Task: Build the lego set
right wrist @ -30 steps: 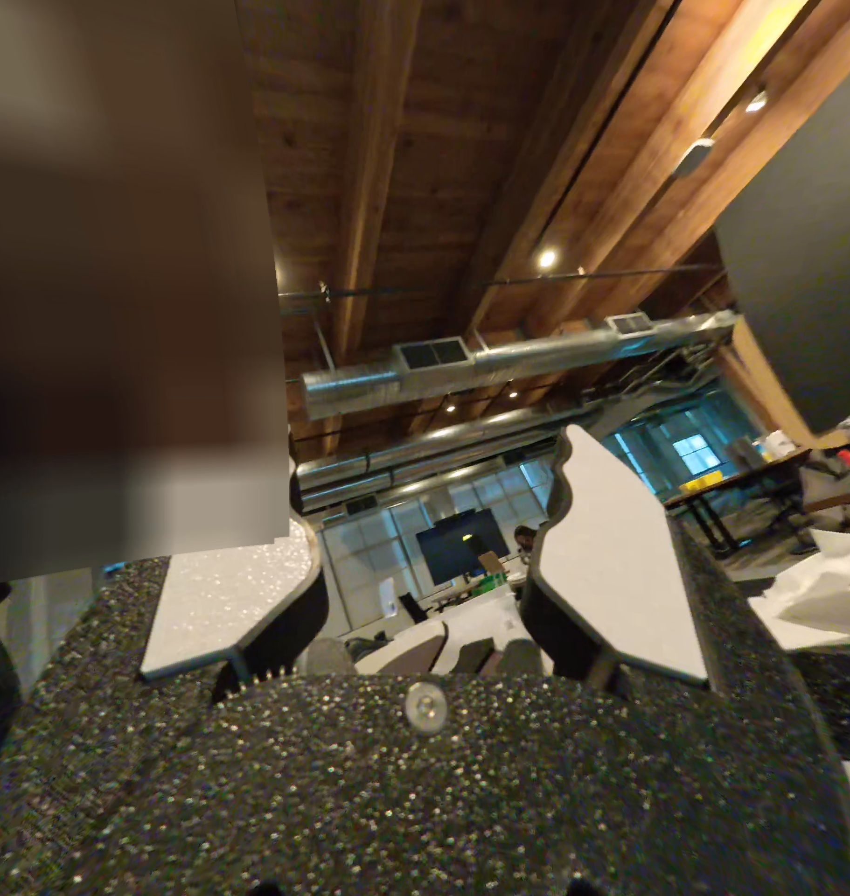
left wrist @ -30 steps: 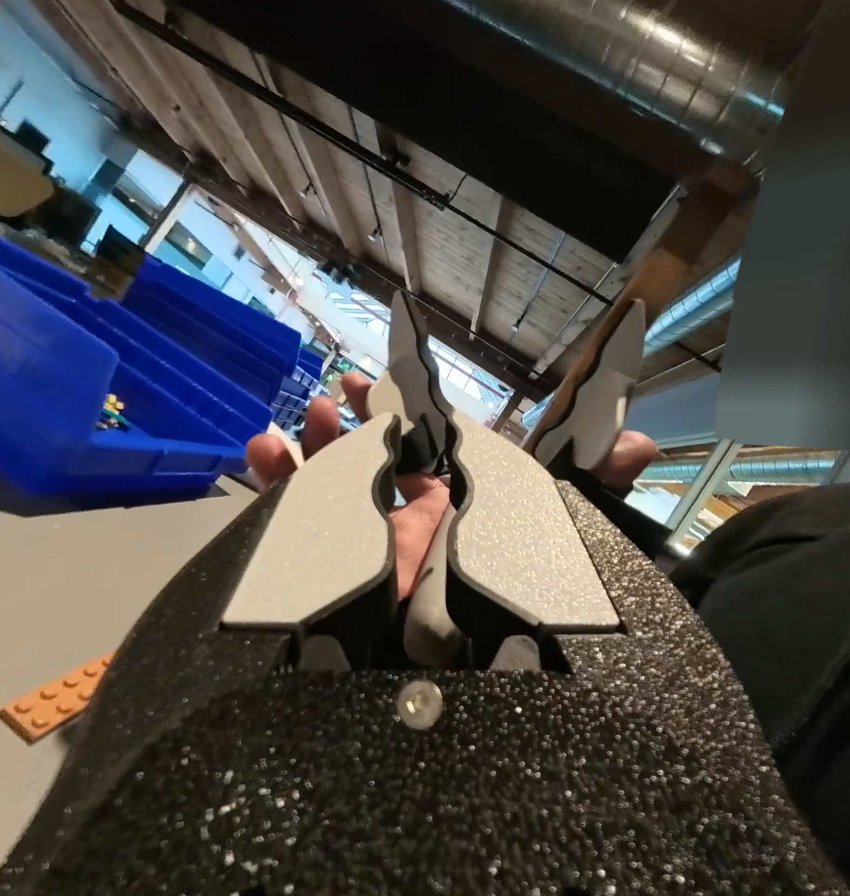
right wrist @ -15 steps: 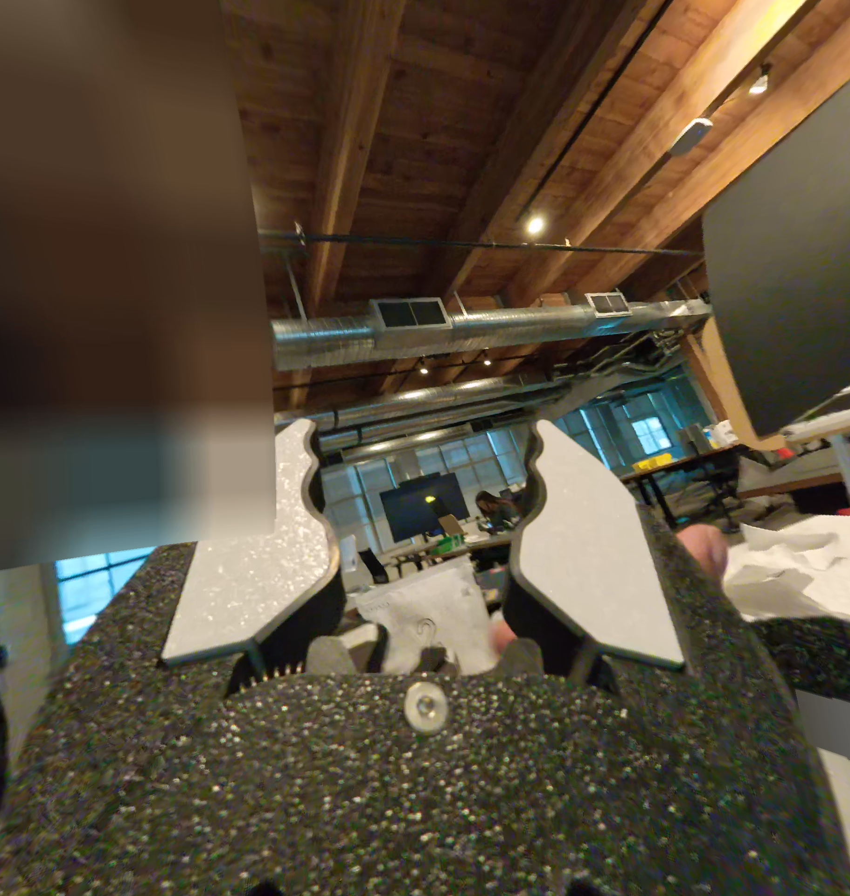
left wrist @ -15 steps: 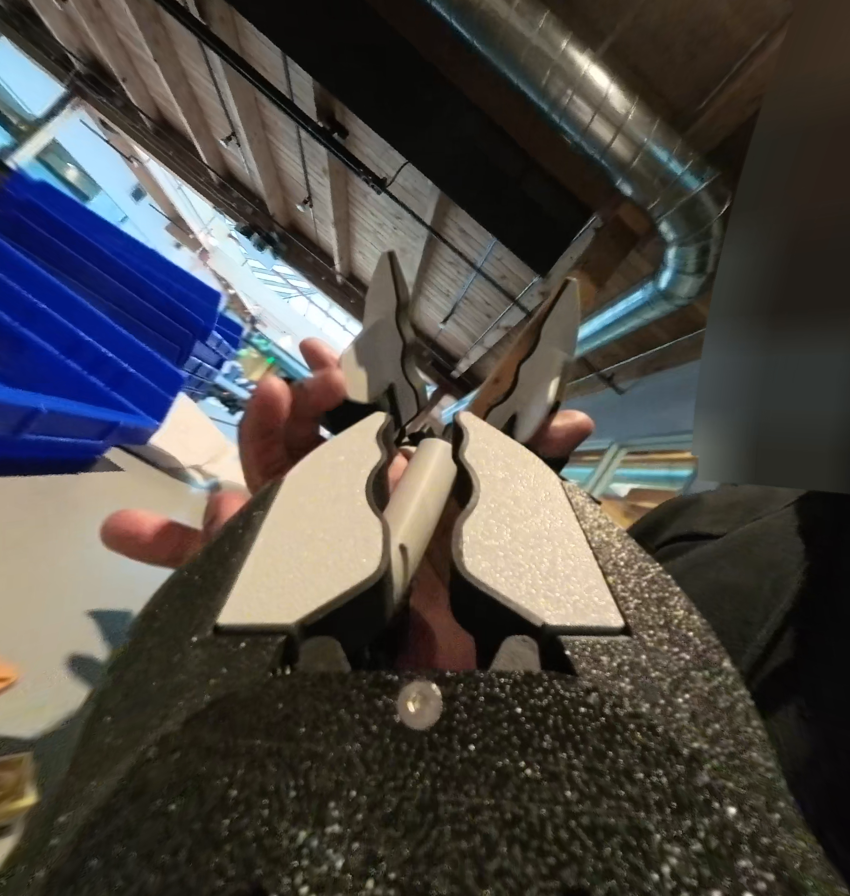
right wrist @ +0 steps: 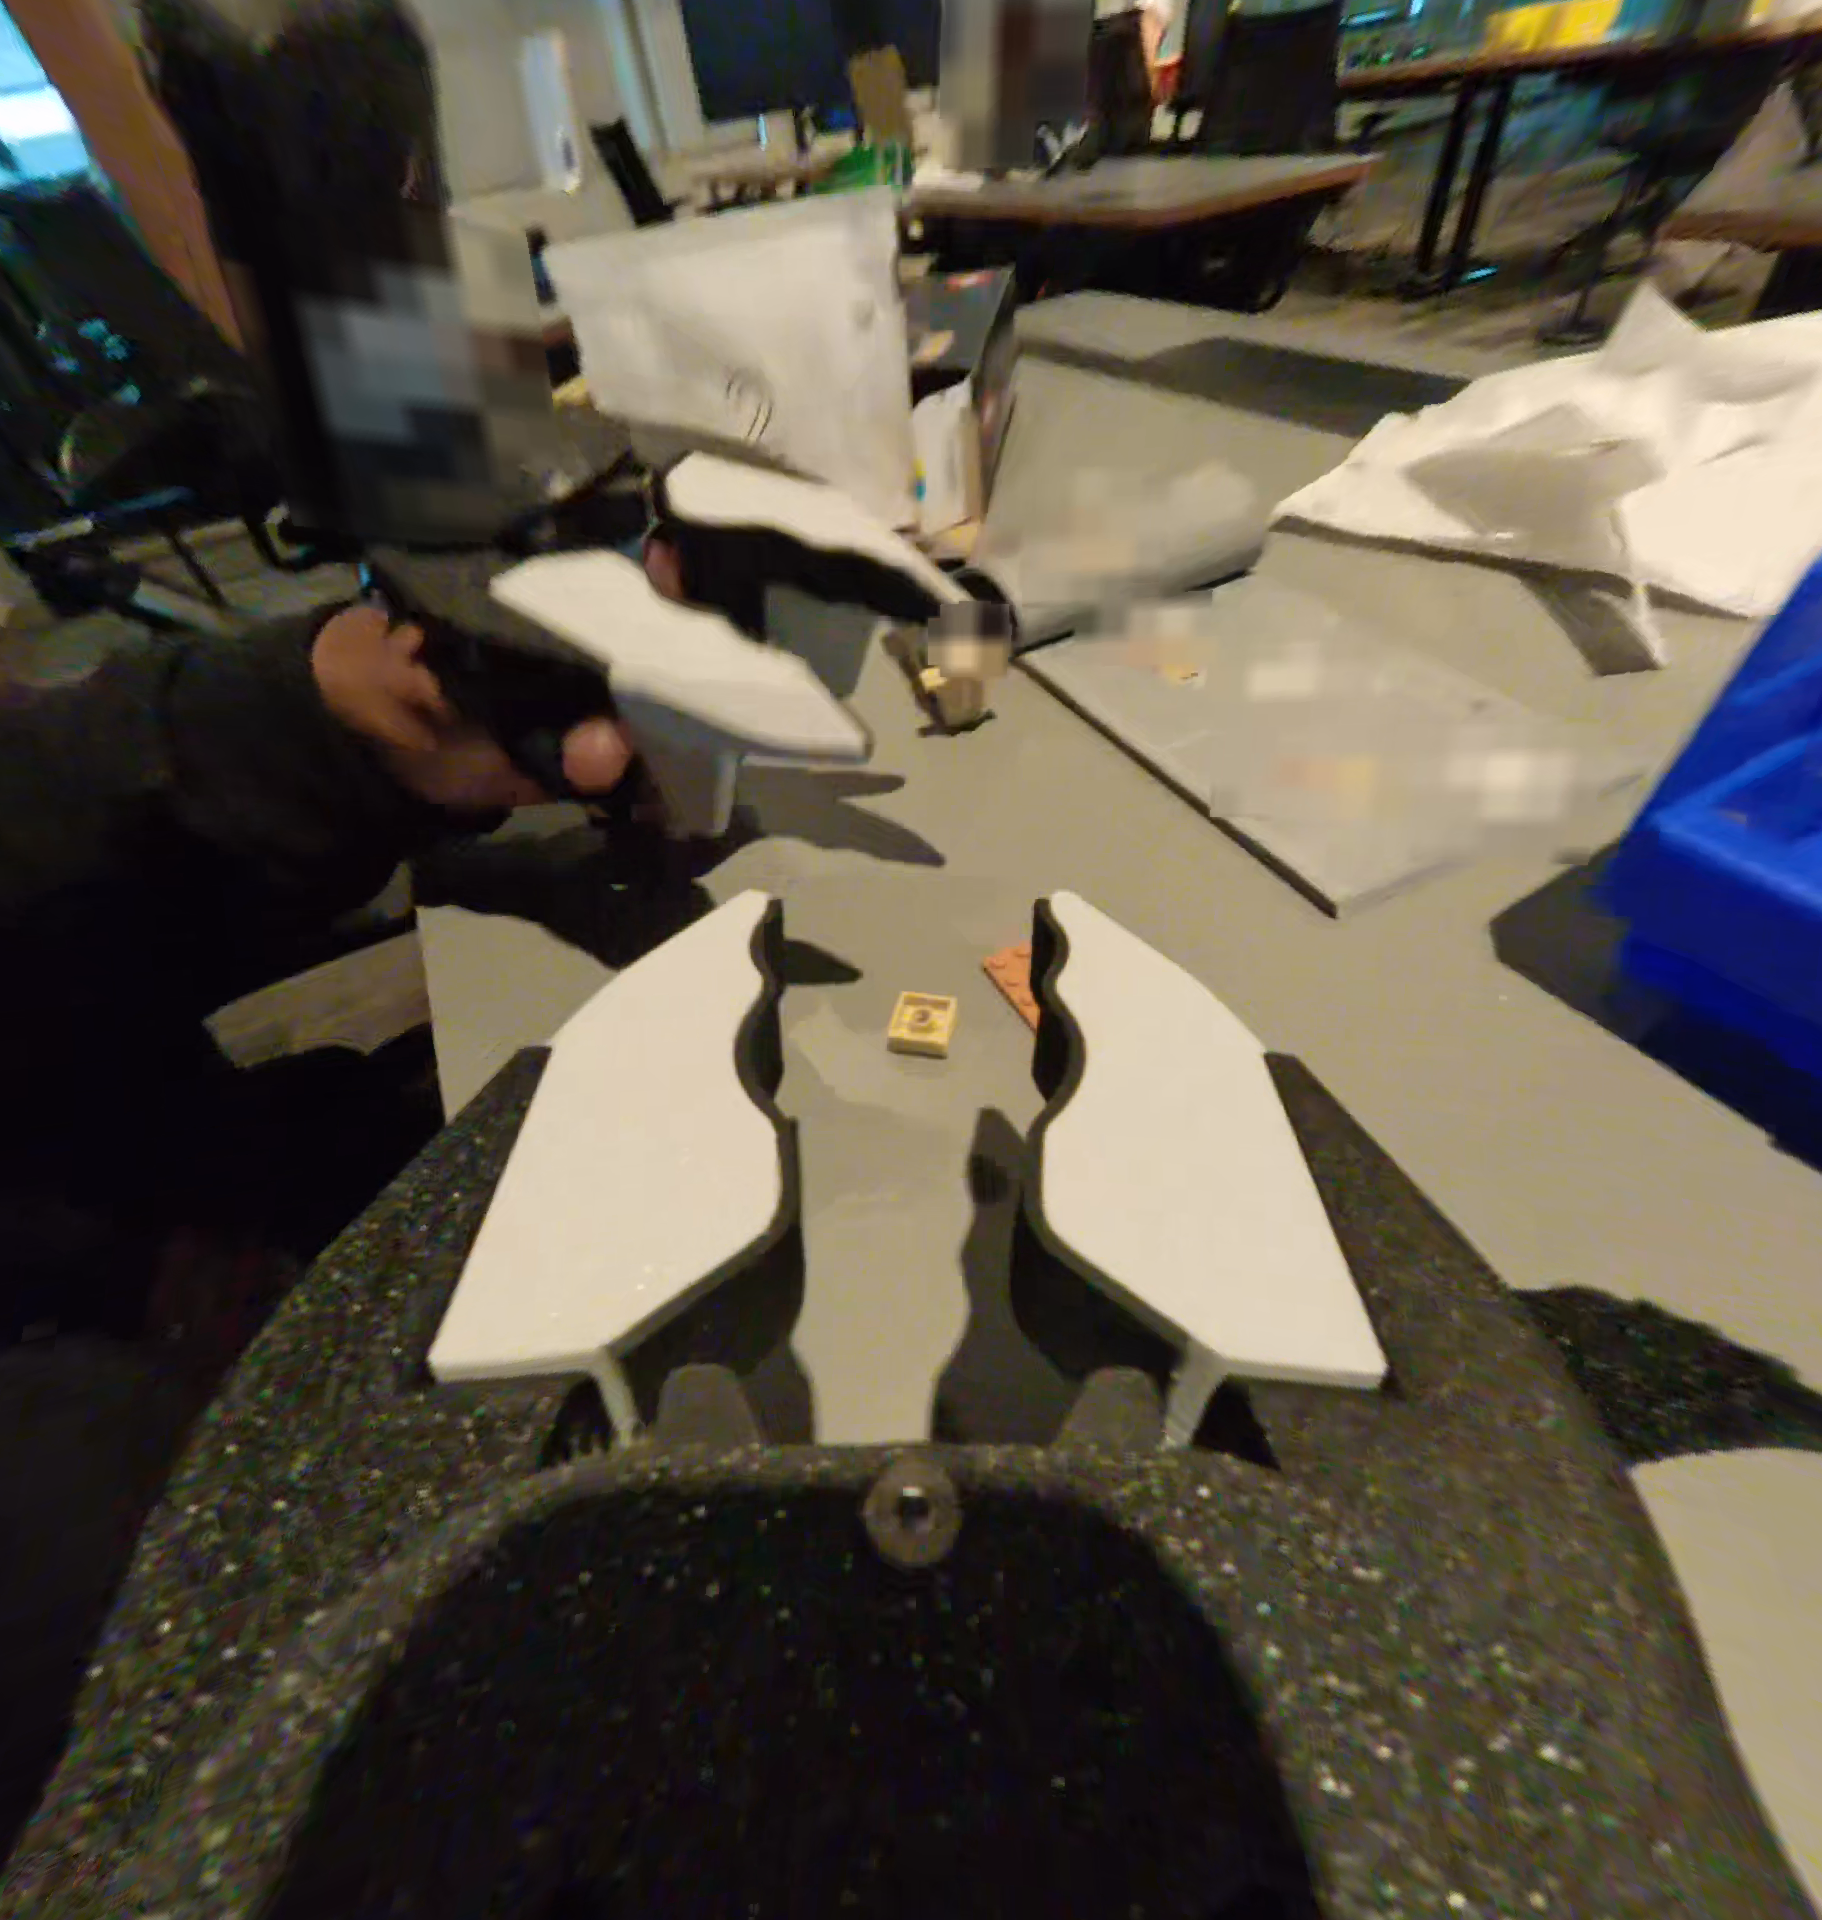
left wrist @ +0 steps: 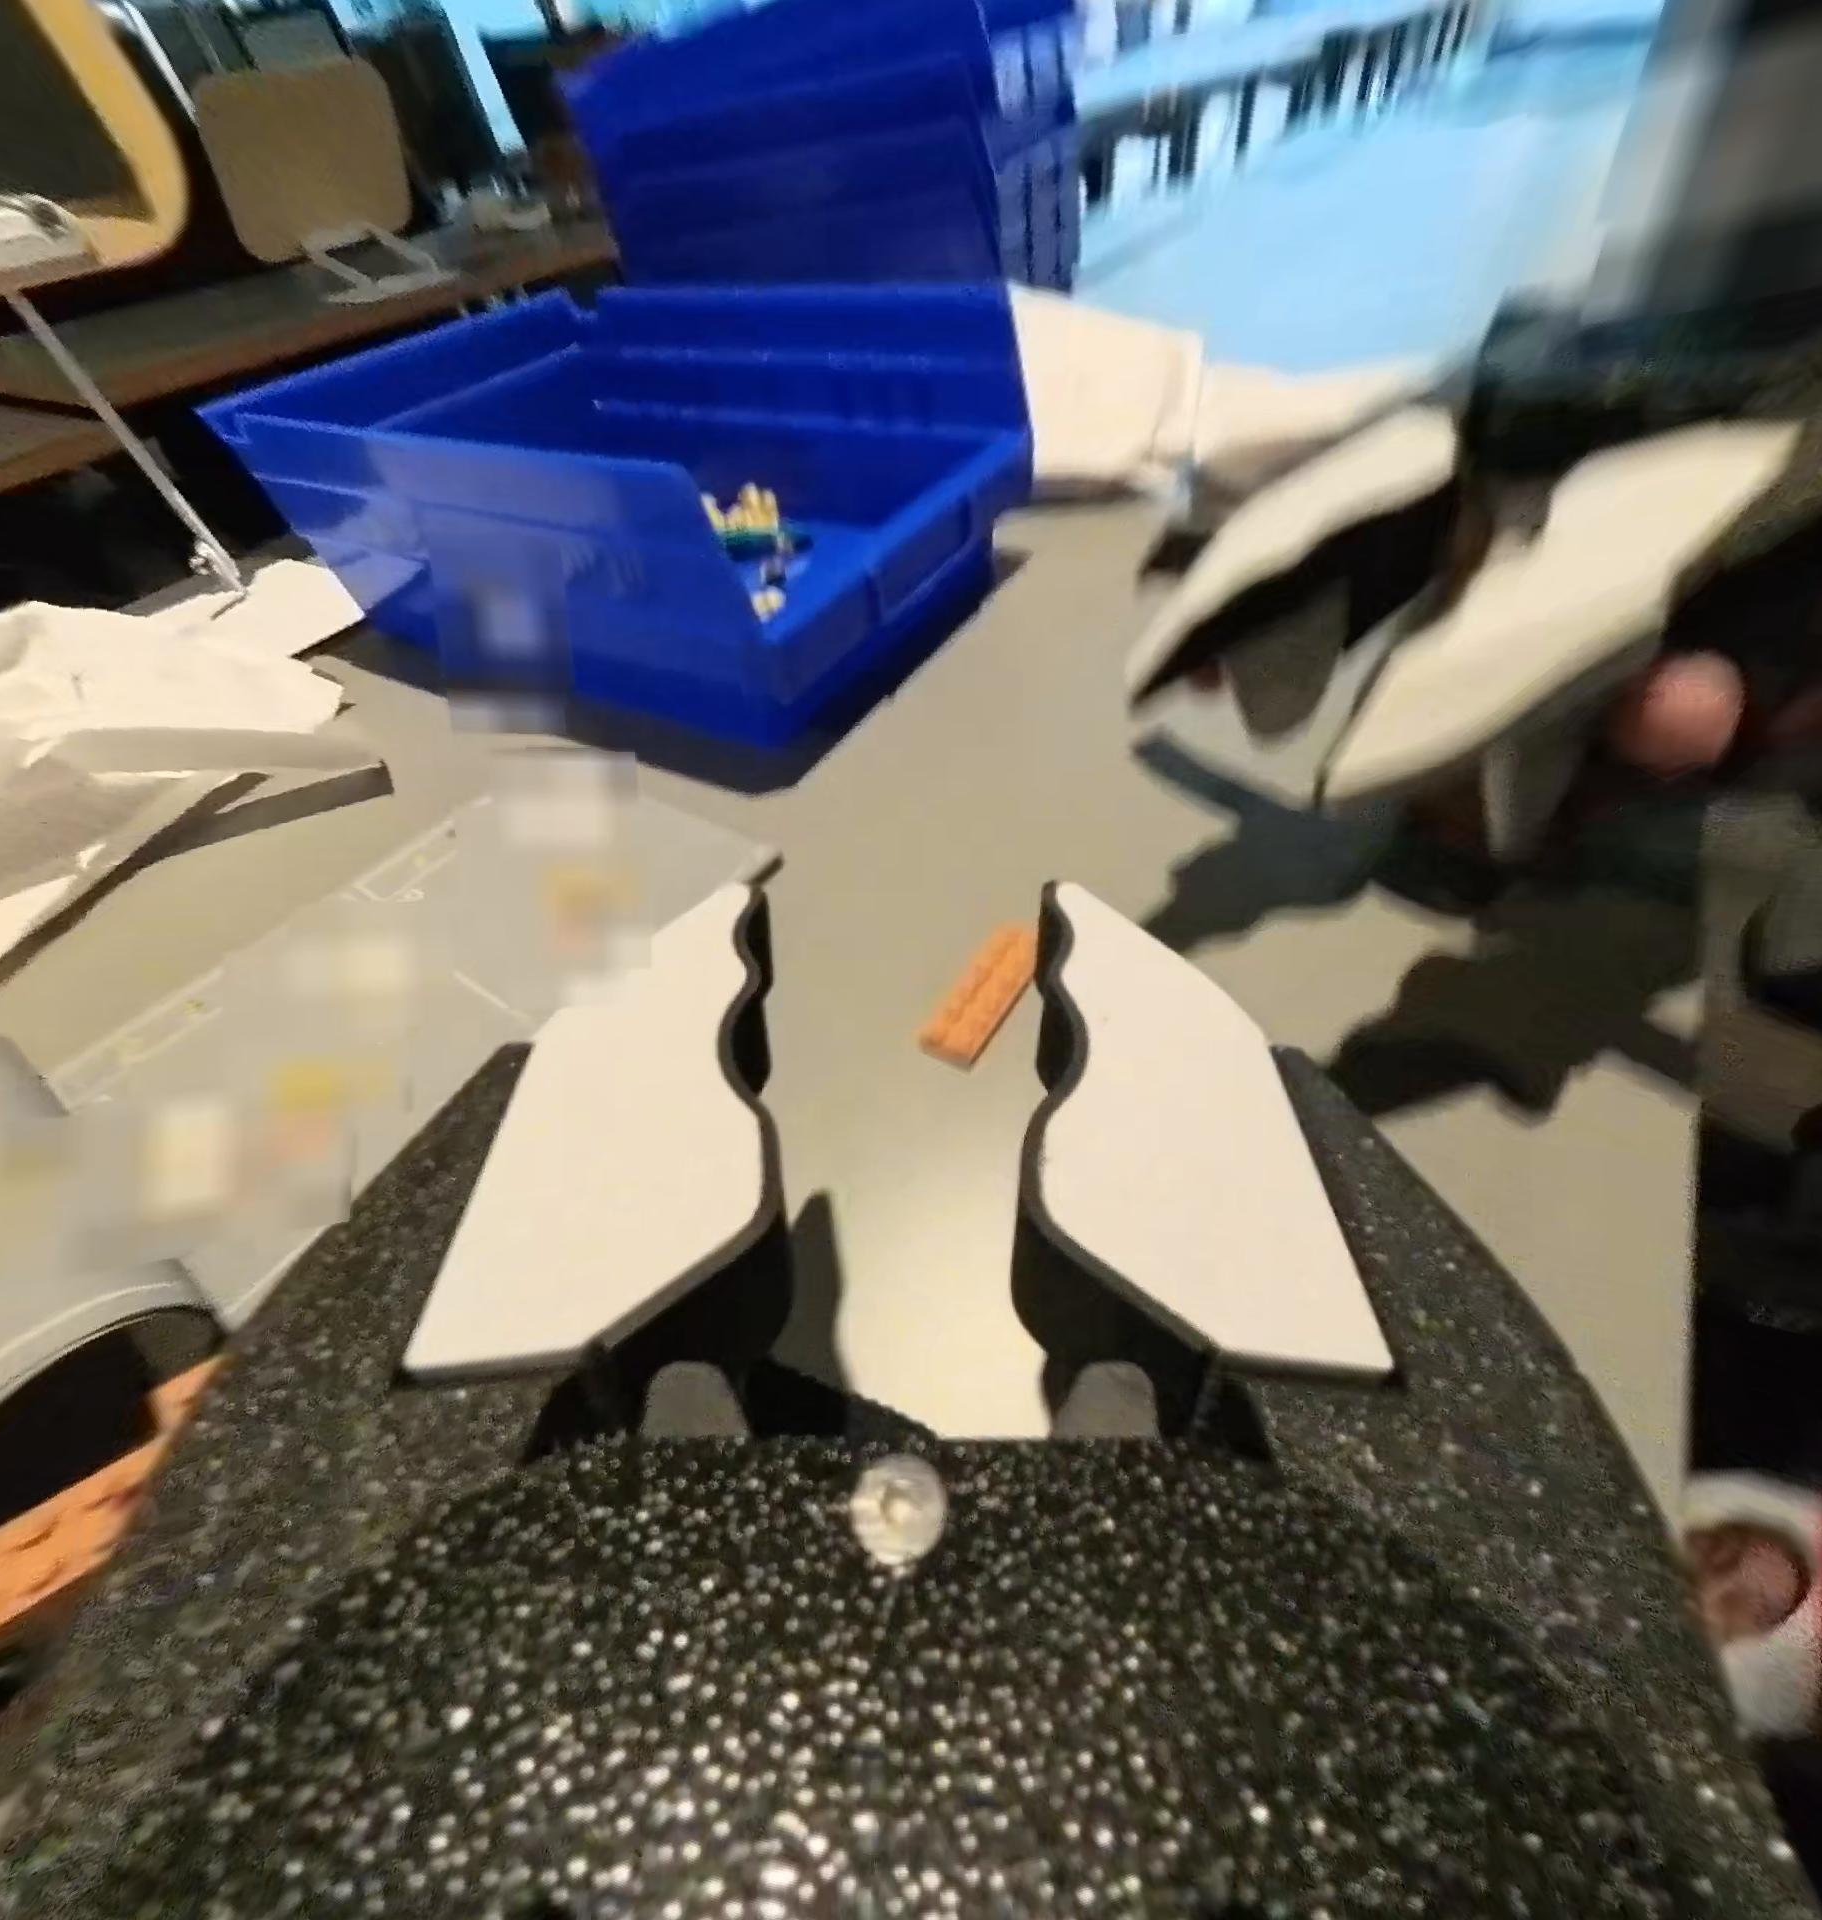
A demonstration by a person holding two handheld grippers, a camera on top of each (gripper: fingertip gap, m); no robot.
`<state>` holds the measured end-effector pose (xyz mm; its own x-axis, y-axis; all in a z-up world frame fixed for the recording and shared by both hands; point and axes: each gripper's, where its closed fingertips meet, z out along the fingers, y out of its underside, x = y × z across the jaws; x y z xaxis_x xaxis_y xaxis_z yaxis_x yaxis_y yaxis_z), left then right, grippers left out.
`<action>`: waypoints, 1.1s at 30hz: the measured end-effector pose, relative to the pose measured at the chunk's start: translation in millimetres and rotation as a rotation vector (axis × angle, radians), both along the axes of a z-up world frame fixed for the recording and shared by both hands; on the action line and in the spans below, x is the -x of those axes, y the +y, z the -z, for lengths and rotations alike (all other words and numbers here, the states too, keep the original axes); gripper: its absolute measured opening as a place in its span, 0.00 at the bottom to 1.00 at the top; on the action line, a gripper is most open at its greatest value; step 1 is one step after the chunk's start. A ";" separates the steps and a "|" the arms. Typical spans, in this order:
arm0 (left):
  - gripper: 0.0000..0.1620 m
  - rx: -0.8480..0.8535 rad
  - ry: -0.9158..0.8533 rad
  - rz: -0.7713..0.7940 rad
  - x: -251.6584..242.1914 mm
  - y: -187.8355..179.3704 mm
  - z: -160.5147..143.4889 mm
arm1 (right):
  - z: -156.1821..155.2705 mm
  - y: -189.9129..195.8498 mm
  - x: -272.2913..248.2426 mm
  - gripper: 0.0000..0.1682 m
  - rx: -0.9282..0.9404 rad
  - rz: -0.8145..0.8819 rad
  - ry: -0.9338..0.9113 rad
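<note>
An orange Lego plate (left wrist: 980, 992) lies flat on the grey table (left wrist: 886, 790), just ahead of my left gripper (left wrist: 902, 914), which is open and empty above the table. In the right wrist view the same plate (right wrist: 1009, 971) is partly hidden behind my right finger. A small tan square tile (right wrist: 922, 1023) lies between the tips of my right gripper (right wrist: 907, 925), which is open, empty and above the table. The right gripper also shows blurred in the left wrist view (left wrist: 1229, 727). The left gripper (right wrist: 886, 665), held by a hand, shows in the right wrist view.
A blue bin (left wrist: 678, 540) with small Lego parts stands behind the plate and shows at the right edge of the right wrist view (right wrist: 1769, 810). An open instruction booklet (right wrist: 1354, 727) and crumpled white paper (right wrist: 1613, 447) lie on the table. A small tan piece (right wrist: 948, 696) sits farther back. Left tips and right tips are each some 7 cm from the orange Lego plate (left wrist: 980, 992).
Both grippers have tipped down from pointing at the ceiling to pointing at the table. The left gripper's jaws, nearly shut before, have opened wide.
</note>
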<state>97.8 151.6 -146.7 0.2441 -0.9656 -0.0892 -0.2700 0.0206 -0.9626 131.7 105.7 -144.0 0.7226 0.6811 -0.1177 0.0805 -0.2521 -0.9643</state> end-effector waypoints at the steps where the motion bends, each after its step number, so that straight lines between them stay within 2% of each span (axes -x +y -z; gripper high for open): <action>1: 0.30 0.074 -0.110 0.006 -2.8 -1.2 -12.9 | 0.7 -2.0 5.7 0.27 -0.013 -0.013 -0.022; 3: 0.26 0.295 -0.446 0.050 -4.8 -4.8 -52.2 | -7.8 -6.6 20.5 0.23 -0.071 -0.044 0.000; 5: 0.21 0.491 -0.811 0.098 4.1 -1.7 -89.7 | -20.6 -11.4 37.9 0.21 -0.115 -0.089 0.106; 7: 0.19 0.625 -1.053 0.082 11.4 8.6 -103.0 | -36.6 -11.7 49.7 0.24 -0.171 -0.096 0.230; 9: 0.19 0.694 -1.168 0.041 9.3 14.1 -101.9 | -50.3 -12.5 60.7 0.25 -0.212 -0.118 0.339; 13: 0.21 0.760 -1.253 -0.020 2.5 15.6 -97.1 | -50.7 -15.0 82.4 0.27 -0.143 -0.188 0.420; 15: 0.23 0.735 -1.253 -0.096 7.0 22.7 -94.4 | -49.4 -15.2 84.9 0.27 -0.141 -0.180 0.407; 19: 0.26 0.714 -1.218 -0.212 14.9 32.3 -88.4 | -49.5 -18.4 90.0 0.33 -0.134 -0.163 0.416; 21: 0.26 0.721 -1.195 -0.189 14.3 30.1 -89.5 | -48.6 -21.2 94.8 0.36 -0.121 -0.174 0.417; 25: 0.29 0.796 -1.207 -0.220 18.5 33.5 -84.3 | -47.0 -22.9 99.1 0.34 -0.059 -0.203 0.442; 33: 0.38 0.864 -1.205 -0.117 16.3 26.3 -95.1 | -50.5 -31.3 101.1 0.35 0.009 -0.216 0.541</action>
